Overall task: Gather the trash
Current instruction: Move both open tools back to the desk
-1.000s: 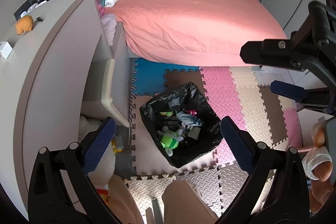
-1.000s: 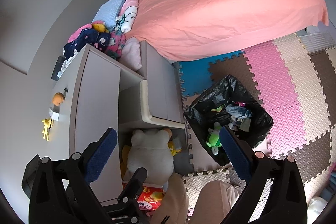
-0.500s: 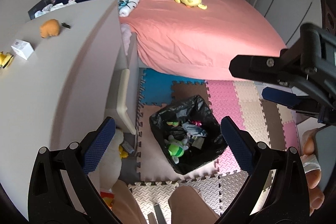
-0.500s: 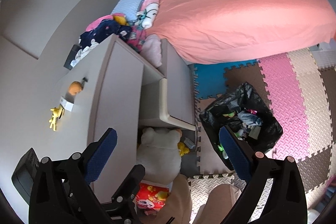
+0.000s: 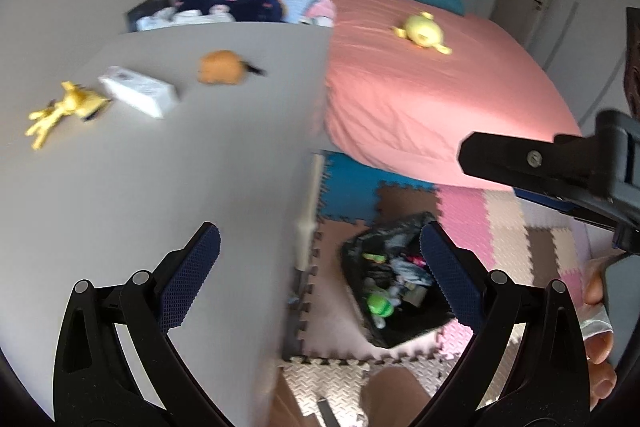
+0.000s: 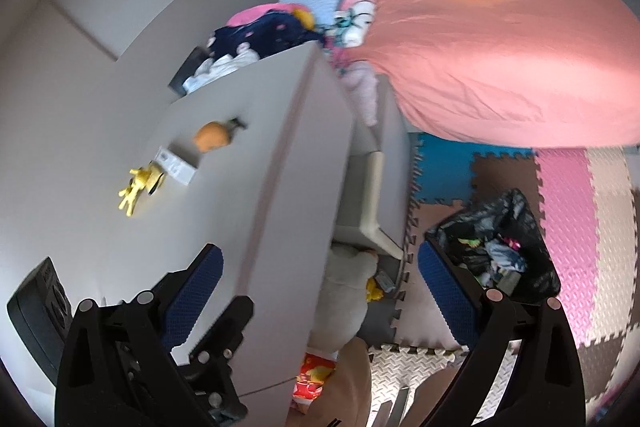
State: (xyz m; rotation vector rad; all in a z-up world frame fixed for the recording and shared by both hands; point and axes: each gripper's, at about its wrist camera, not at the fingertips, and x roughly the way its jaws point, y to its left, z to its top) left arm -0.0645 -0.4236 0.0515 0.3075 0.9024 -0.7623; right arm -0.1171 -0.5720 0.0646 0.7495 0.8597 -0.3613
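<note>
A black trash bag (image 5: 396,283) (image 6: 496,251) stands open on the foam floor mats, holding a green item and other scraps. On the grey dresser top (image 5: 168,163) lie a white box (image 5: 138,91) (image 6: 176,165), an orange plush (image 5: 220,67) (image 6: 214,137) and a yellow toy (image 5: 60,109) (image 6: 138,185). My left gripper (image 5: 320,275) hangs open and empty, high over the dresser's right edge. My right gripper (image 6: 320,287) is open and empty too, above the dresser front; it also shows at the right of the left wrist view.
A pink-covered bed (image 5: 432,95) with a yellow plush (image 5: 420,35) fills the far side. Clothes (image 6: 264,31) are piled behind the dresser. A white stuffed toy (image 6: 344,295) sits in the dresser's lower opening. Coloured foam mats (image 6: 580,227) cover the floor. A black device (image 6: 36,307) sits lower left.
Both grippers have risen and swung left, so the dresser top with its box and toys now fills the view. The trash bag has slid lower right. Both stay open.
</note>
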